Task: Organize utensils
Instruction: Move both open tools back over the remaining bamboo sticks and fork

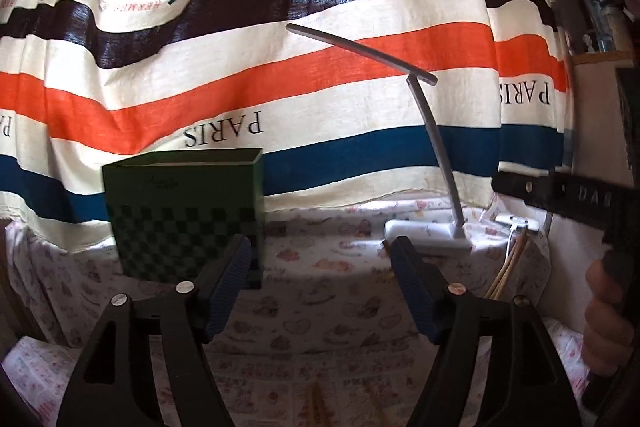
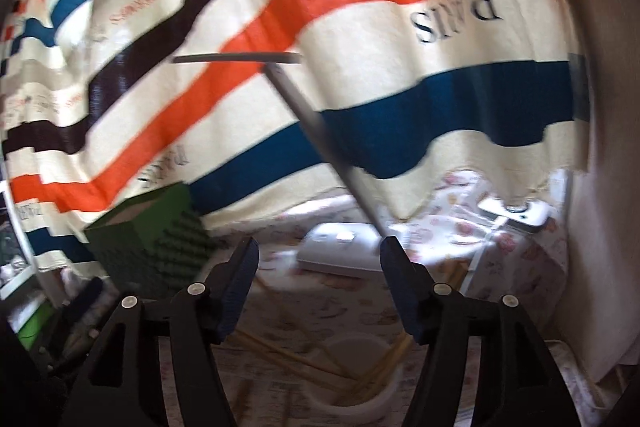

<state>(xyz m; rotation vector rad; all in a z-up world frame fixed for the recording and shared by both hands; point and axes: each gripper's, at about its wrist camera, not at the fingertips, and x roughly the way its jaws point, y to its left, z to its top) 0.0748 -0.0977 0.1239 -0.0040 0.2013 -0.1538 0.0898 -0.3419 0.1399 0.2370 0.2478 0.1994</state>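
Note:
A tall green checkered box with an open top stands on the patterned tablecloth, ahead and left of my left gripper, which is open and holds nothing. Thin wooden chopsticks lie past its right finger. In the right wrist view, my right gripper is open and empty. Below it, several wooden chopsticks lie across the cloth and a white bowl. The green box shows at the left of that blurred view.
A white desk lamp with a thin grey arm stands on the table against a striped curtain. The lamp base is just beyond the right gripper. A hand holds the other gripper at the right edge. A white device lies at the back right.

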